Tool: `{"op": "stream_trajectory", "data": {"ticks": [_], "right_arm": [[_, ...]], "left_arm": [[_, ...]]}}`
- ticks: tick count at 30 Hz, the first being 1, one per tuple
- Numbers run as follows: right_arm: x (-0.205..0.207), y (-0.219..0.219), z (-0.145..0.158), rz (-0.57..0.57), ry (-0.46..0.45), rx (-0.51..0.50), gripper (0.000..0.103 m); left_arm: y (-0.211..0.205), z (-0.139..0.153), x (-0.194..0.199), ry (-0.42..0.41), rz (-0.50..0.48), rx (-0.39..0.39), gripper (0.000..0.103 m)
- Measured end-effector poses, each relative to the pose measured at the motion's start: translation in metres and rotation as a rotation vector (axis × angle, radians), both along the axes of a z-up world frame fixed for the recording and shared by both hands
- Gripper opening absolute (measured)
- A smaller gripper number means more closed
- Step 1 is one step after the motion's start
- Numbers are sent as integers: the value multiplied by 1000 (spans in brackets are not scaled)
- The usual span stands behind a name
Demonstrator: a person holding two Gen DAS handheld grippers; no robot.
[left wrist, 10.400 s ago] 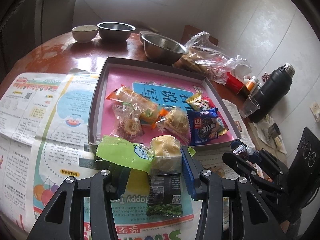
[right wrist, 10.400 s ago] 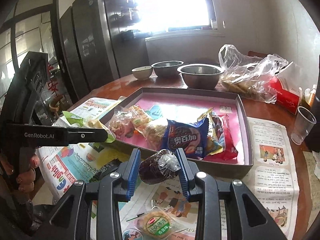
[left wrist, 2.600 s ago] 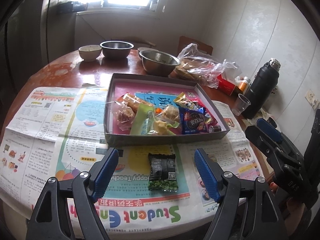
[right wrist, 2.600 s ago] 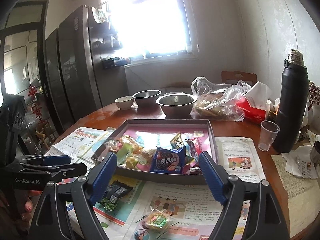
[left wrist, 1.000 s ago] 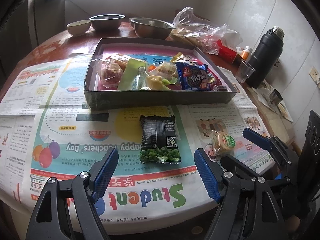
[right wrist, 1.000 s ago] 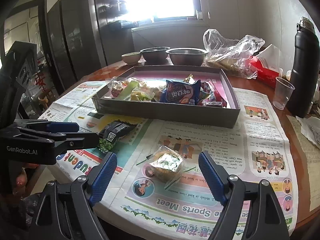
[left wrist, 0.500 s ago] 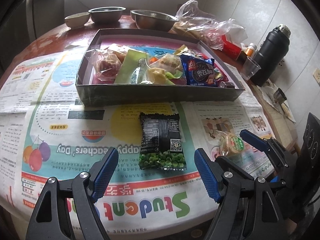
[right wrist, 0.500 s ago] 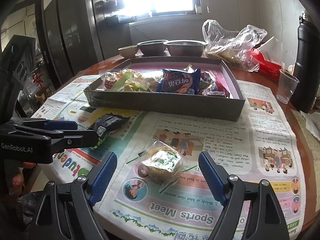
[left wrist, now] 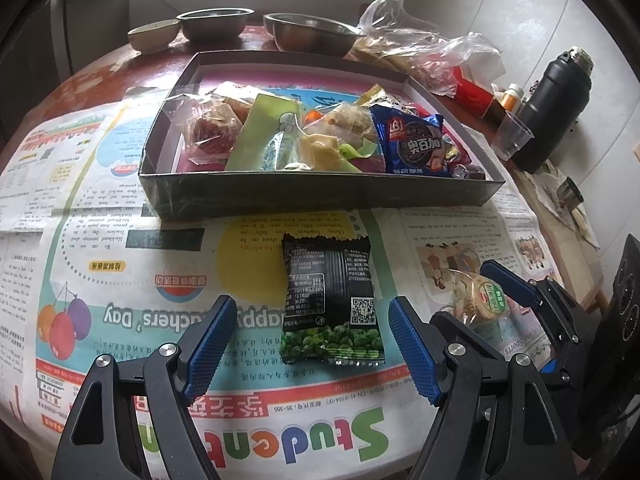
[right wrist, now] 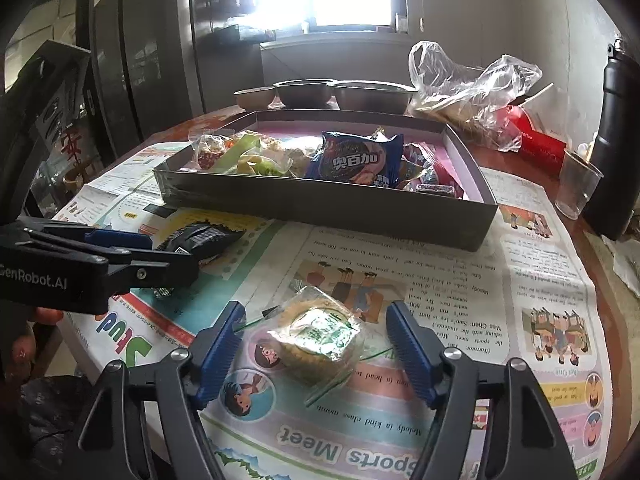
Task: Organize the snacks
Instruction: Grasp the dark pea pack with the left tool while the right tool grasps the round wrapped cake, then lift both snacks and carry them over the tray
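Note:
A black packet of green peas (left wrist: pixel 330 300) lies flat on the newspaper, and my left gripper (left wrist: pixel 312 340) stands open astride its near end without touching it. To its right a round cake in clear wrap (right wrist: pixel 320 336) sits between the blue pads of my right gripper (right wrist: pixel 316 344), whose jaws are closing; gaps still show on both sides. The same cake (left wrist: pixel 480 296) appears at the right of the left wrist view. Behind both stands a shallow grey tray (left wrist: pixel 320 192) with a pink floor, holding several wrapped snacks, among them a blue biscuit pack (right wrist: pixel 352 160).
Newspaper sheets (left wrist: pixel 120 280) cover the round wooden table. Behind the tray stand bowls (left wrist: pixel 312 34), a clear plastic bag (right wrist: pixel 472 84) and a red box (right wrist: pixel 536 136). A plastic cup (right wrist: pixel 576 188) and a black flask (left wrist: pixel 548 108) stand at the right. The table's edge is close beneath both grippers.
Both grippers have sunk closer to the table, so the pea packet and the cake look larger. The right gripper's pads have drawn in around the cake. The left jaws keep their width.

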State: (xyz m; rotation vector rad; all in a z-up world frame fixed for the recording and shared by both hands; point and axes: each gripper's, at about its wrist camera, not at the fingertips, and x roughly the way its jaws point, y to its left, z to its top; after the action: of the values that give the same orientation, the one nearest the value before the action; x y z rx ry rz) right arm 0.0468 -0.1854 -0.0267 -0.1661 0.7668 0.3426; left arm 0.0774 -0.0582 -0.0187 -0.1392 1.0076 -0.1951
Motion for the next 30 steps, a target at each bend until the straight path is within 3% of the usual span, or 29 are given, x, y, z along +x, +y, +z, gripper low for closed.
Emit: {"op": "stream_trajectory", "data": {"ticks": [18, 21, 24, 30], "right_arm": [[5, -7, 0, 20, -18, 59, 59], [6, -7, 0, 24, -20, 63, 58], [8, -5, -1, 37, -21, 70, 51], [10, 0, -2, 58, -24, 75, 51]], "left_arm": [[-10, -3, 5, -38, 21, 77, 77], [-13, -2, 5, -50, 20, 107, 65], [-13, -2, 5, -62, 16, 120, 44], [-7, -1, 6, -63, 19, 82, 42]]}}
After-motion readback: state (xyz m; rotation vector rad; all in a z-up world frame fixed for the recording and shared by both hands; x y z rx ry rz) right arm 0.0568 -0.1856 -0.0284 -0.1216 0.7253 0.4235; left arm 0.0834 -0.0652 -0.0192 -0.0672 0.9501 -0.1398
